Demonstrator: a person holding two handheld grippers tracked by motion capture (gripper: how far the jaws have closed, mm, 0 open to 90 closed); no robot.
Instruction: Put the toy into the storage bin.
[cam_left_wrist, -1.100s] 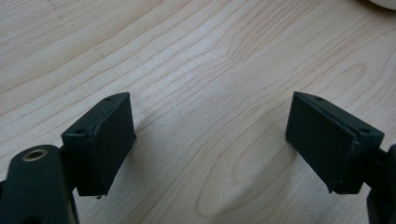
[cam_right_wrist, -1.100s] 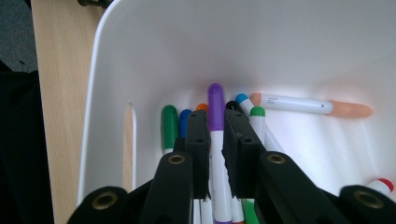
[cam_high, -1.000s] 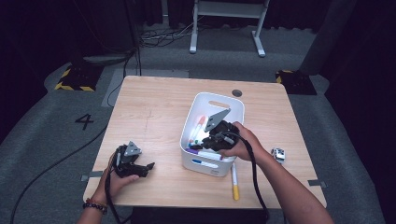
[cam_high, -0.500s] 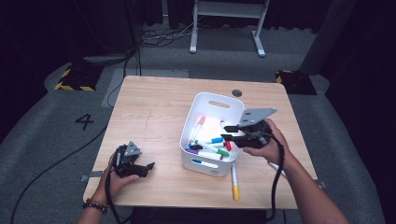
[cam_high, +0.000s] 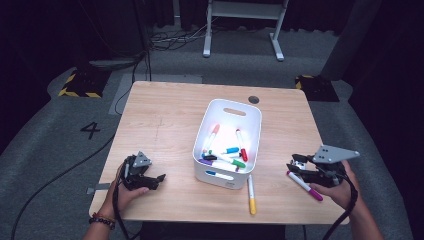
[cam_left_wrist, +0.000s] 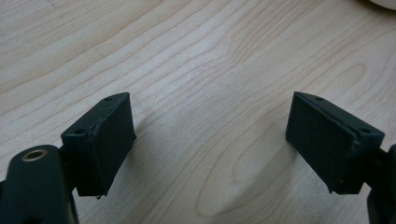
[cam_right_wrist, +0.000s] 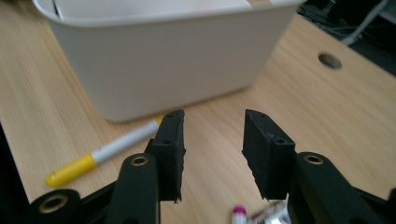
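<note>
My right gripper (cam_high: 296, 167) has its jaws parted by a moderate gap with nothing between them. It hangs low over the table, right of the white bin (cam_high: 227, 143), above the near end of a pink-capped marker (cam_high: 305, 186); in the right gripper view that pink cap (cam_right_wrist: 238, 214) sits just below the jaws. My left gripper (cam_high: 150, 180) rests well to the left of the bin, jaws spread wide over bare wood and empty.

The step in hand, as I judge it, is picking up the pink-capped marker to add it to the bin, which already holds several markers (cam_high: 225, 155). To do it well I should turn the jaws square across the barrel, come down around its middle, not the cap, and close only once both pads flank it, so it does not roll away.

A yellow-capped marker (cam_high: 251, 195) lies just in front of the bin's near wall, apart from it. The pink-capped marker lies close to the table's (cam_high: 165, 115) right edge, so a nudge outward could send it off. Open wood between that marker and the bin gives a clear lane, but the rim must be cleared on the lift.
</note>
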